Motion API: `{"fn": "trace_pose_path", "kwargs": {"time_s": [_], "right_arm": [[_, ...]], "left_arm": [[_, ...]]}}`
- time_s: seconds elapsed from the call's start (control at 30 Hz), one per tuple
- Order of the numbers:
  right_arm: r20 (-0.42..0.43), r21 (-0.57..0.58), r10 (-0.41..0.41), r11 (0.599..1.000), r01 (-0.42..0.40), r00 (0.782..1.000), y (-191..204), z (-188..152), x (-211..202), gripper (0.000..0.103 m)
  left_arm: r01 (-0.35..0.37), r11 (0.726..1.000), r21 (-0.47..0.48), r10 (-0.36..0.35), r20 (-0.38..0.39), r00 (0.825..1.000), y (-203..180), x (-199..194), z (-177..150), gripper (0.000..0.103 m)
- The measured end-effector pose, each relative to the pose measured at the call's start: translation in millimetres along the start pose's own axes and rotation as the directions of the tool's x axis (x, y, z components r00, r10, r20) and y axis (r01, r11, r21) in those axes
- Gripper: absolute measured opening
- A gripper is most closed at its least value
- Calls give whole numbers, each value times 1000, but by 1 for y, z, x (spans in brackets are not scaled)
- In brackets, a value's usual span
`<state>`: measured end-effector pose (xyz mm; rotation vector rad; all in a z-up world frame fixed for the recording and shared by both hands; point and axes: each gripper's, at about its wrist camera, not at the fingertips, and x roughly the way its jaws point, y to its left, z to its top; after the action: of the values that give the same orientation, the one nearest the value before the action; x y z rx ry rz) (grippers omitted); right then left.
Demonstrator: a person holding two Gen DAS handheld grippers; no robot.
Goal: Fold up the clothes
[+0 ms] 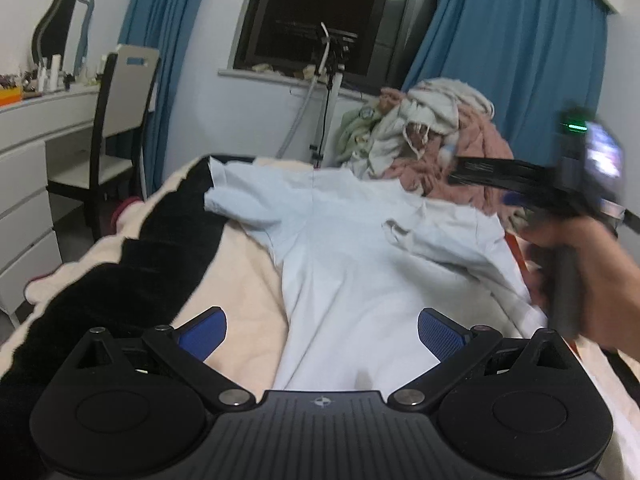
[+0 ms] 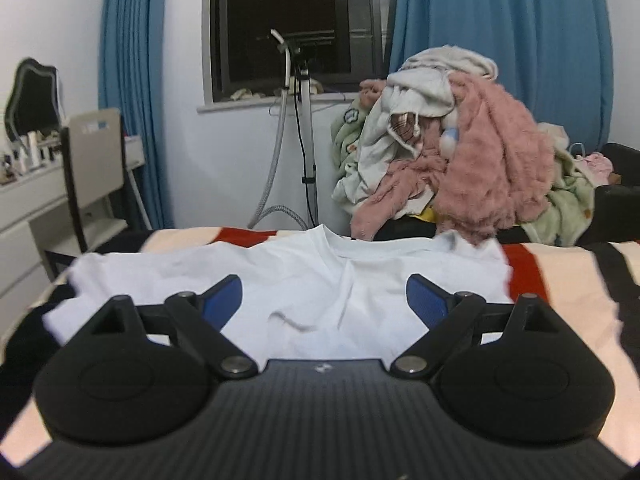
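While spread flat, white T-shirt, wrinkled, on striped blanket

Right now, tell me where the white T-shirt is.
The white T-shirt lies spread on the striped blanket, ahead of both open grippers, its collar toward the clothes pile.

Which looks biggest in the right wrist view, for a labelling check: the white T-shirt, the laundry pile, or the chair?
1. White T-shirt and laundry pile: about equal in the picture, and the shirt lies nearer the camera, so I won't rank them.
2. Chair: clearly smallest, partly cut off at the left.
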<state>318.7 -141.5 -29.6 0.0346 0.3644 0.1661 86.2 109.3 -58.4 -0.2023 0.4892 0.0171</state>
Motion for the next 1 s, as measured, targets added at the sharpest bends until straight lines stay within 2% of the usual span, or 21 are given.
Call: {"fn": "trace_pose_path", "kwargs": {"time_s": [0.1, 0.27, 0.33, 0.53, 0.63, 0.73, 1.0], "right_arm": [[30, 6, 18, 1000, -19, 999, -5, -6, -65, 90], [37, -31, 27, 999, -26, 999, -3, -36, -176, 90], [24, -18, 41, 999, -41, 999, -5, -48, -208, 90], [47, 54, 2, 999, -4, 999, -21, -91, -296, 90], [43, 90, -10, 996, 7, 999, -32, -110, -320, 90], [31, 77, -32, 997, 30, 999, -37, -118, -327, 90], [57, 67, -74, 995, 70, 996, -44, -114, -326, 90]], "left_arm": [[-2, 1000, 22, 1, 23, 1000, -9, -16, 1, 103], [21, 997, 74, -25, 51, 998, -32, -51, -6, 103], [35, 996, 83, -40, 60, 997, -41, -67, -10, 103], [70, 992, 106, -79, 86, 993, -65, -113, -25, 103], [74, 989, 129, -86, 93, 992, -73, -129, -40, 103], [77, 985, 157, -90, 75, 993, -81, -131, -49, 103], [80, 984, 158, -83, 12, 996, -88, -117, -59, 102]]}}
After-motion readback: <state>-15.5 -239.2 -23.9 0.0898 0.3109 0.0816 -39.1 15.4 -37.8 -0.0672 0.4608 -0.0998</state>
